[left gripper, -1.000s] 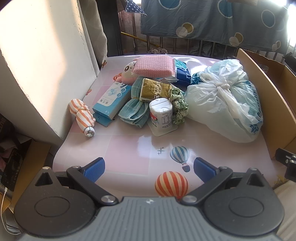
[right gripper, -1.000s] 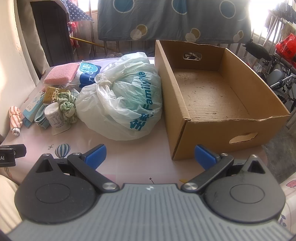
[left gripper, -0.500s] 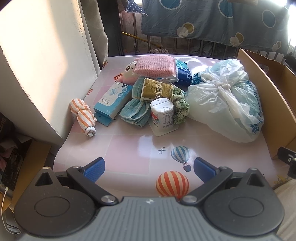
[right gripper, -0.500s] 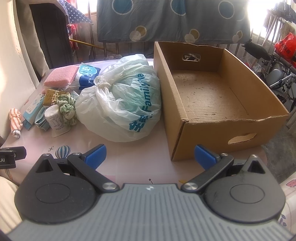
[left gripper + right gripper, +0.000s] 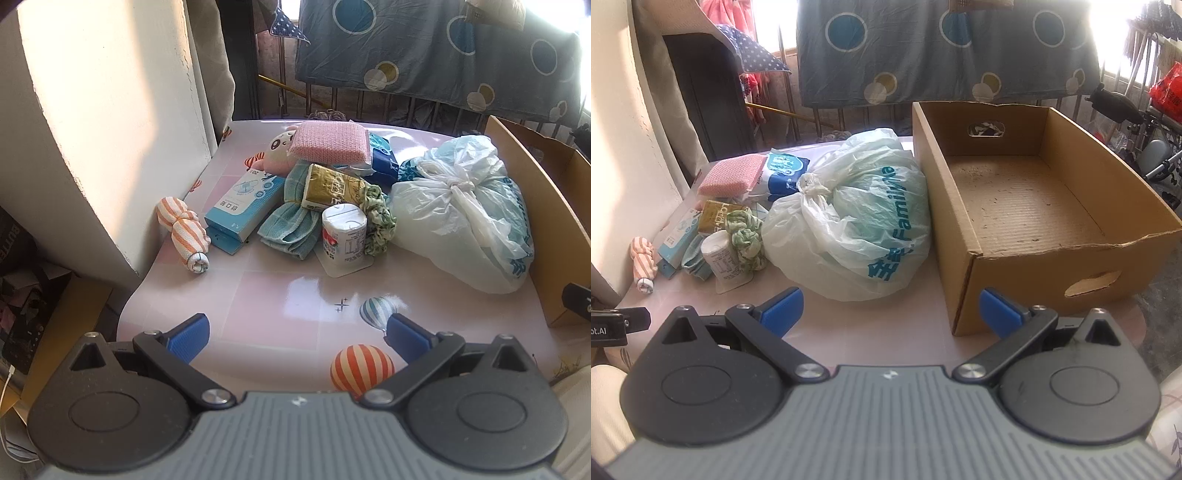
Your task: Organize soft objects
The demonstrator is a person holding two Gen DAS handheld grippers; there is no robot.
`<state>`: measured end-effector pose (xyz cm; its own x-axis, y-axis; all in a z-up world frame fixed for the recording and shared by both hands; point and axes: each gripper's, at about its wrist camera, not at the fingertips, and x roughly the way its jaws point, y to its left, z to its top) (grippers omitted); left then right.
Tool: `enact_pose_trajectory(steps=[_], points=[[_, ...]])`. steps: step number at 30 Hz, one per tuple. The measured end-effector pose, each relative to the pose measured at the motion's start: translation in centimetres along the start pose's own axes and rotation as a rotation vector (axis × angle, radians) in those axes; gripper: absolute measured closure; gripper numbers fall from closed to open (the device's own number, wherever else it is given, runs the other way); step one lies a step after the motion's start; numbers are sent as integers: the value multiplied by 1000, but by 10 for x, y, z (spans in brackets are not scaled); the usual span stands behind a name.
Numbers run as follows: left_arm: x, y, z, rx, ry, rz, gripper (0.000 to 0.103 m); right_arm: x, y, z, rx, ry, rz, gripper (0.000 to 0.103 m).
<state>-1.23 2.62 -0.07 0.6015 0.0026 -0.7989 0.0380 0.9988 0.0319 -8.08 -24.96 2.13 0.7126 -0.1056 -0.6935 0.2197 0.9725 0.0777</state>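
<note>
Table (image 5: 280,295): pink glossy top with hot-air balloon prints, everything's sitting on it.

Far left: orange-striped rolled cloth (image 5: 184,230) is lying by itself near the white wall, just beside the blue tissue box (image 5: 240,212).

Pile, left part: teal towel (image 5: 291,229) is lying folded next to the box, with a gold-wrapped pack (image 5: 332,190) resting on top of it.

Pile, back: pink plush toy (image 5: 279,151) is peeking out from under a pink knitted sponge (image 5: 330,142), which is sitting on a blue-and-white tissue pack (image 5: 382,158).

Pile, front: small wrapped toilet roll (image 5: 343,232) is standing upright, touching a green scrunchie (image 5: 378,221) on its right.

Middle: knotted white plastic bag (image 5: 857,221) with blue FamilyMart lettering is bulging, pressing right against the side of the box.

Right: cardboard box (image 5: 1071,266) is sitting open-topped with only crumbs showing inside; handle cutouts on the near and far walls.

Left gripper (image 5: 297,334): hovering low over the near table edge, blue fingers (image 5: 188,334) spread wide, nothing between them, well short of the pile.

Right gripper (image 5: 890,308): hanging in front of the bag and the box's near corner, blue fingers (image 5: 999,312) also wide apart, gripping nothing.
</note>
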Motion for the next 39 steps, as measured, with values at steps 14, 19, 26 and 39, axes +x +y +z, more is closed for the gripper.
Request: enact_pose_trajectory(steps=[14,19,26,39], points=[[-6,63,-11,-107,-119,-19,1,1,32,-1,-1,-37,235,1],[-5,69,-14,-78,-167,-70,1,7,40,-4,53,-23,329,1],[9,66,-9,-48,-155,-103,5,18,54,-5,63,-6,405,4],[33,60,23,29,-177,-99,9,42,55,15,98,8,498,34]])
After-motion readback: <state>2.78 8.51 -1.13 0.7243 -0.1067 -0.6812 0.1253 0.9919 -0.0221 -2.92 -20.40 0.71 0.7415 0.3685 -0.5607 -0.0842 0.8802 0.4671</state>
